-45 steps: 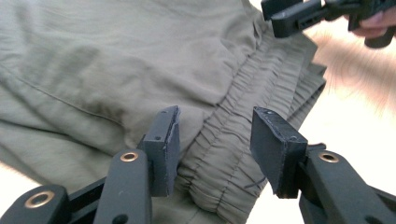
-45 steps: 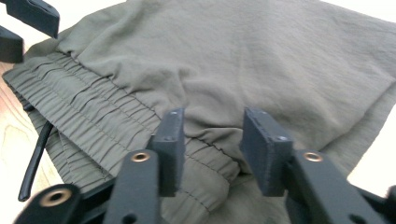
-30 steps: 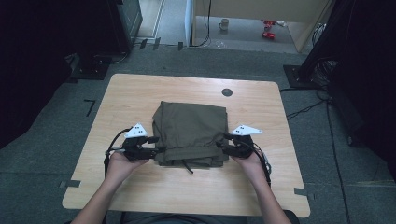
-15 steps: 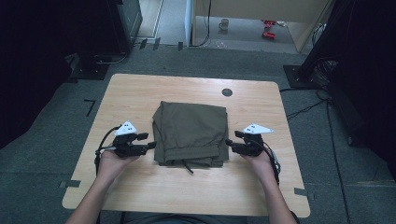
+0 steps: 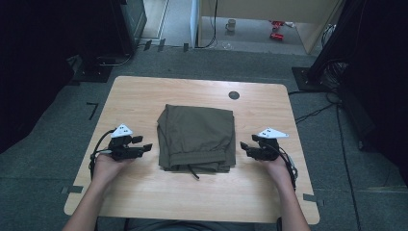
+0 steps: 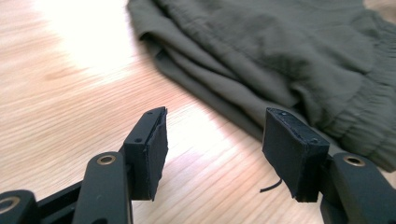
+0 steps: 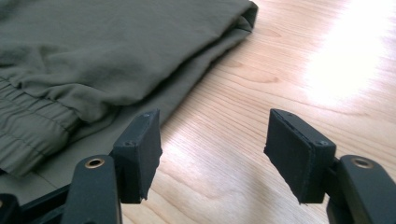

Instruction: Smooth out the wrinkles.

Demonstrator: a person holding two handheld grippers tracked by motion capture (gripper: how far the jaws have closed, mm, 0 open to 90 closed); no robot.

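Grey carpet surrounds a pale wooden table (image 5: 144, 96), with dark equipment at the room's edges and a mug (image 5: 232, 24) on the floor beyond the far side.

On the table, the left gripper (image 5: 148, 147) lies level in the person's left hand (image 5: 108, 166), its tips aimed at the folded trousers (image 5: 197, 137) from their left side. Its jaws stand apart with nothing between them; they have just been opening, and in the left gripper view only bare wood shows in the gap, with the cloth's folded edge just beyond the tips and a thin dark cord (image 6: 271, 186) peeping out beside the right pad.

Mirroring it, the right gripper (image 5: 245, 148), held in the right hand (image 5: 276, 166), points at the trousers from their right side. Its jaws have also just been opening and hold nothing; in the right gripper view the elastic waistband (image 7: 28, 126) lies behind the left pad, near it but apart from it.

Olive-green and folded into a neat rectangle, the trousers rest at the middle of the table between the two grippers, close to each yet touched by neither. A cord end (image 5: 194, 172) trails from their near edge. Past their far right corner sits a round dark cable hole (image 5: 234, 95).
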